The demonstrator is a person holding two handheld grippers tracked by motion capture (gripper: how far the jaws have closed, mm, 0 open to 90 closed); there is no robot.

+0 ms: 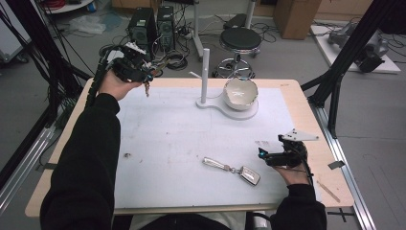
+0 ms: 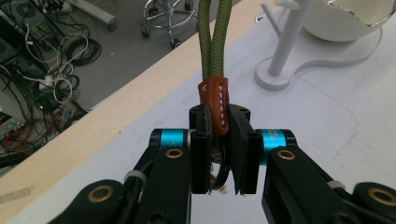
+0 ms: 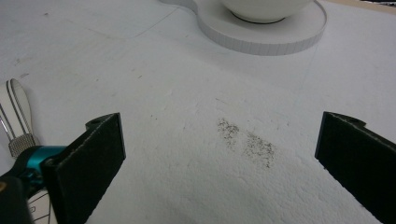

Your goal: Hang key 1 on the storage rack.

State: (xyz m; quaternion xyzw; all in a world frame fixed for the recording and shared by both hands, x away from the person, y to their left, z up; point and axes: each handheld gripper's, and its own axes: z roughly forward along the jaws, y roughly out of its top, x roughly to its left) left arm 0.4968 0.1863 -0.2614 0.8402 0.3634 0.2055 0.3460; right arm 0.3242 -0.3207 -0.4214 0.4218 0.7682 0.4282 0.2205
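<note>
1. Right tongs (image 1: 262,154), lower right of the high view: held low over the white tabletop (image 1: 167,143), jaws spread wide with nothing between them. In the right gripper view the two black pads (image 3: 100,154) stand far apart over bare, speckled surface.
2. Car key (image 1: 250,175), lower centre of the high view: lies flat on the tabletop just left of the right tongs, joined by a ring to a silver fob (image 1: 214,164). Neither is touched.
3. Left tongs (image 1: 143,76), upper left of the high view: raised above the far left corner of the tabletop, jaws pressed together on a brown leather tab (image 2: 215,103).
4. Green cord (image 2: 214,32), top centre of the left gripper view: a doubled loop runs out of the tab, away from the jaws. A small item hangs below the tongs in the high view; too small to identify.
5. White stand (image 1: 225,109), upper centre of the high view: upright post (image 1: 205,72) with a side peg, and a white bowl (image 1: 240,93) sitting on its round base. Well apart from both tongs.
</note>
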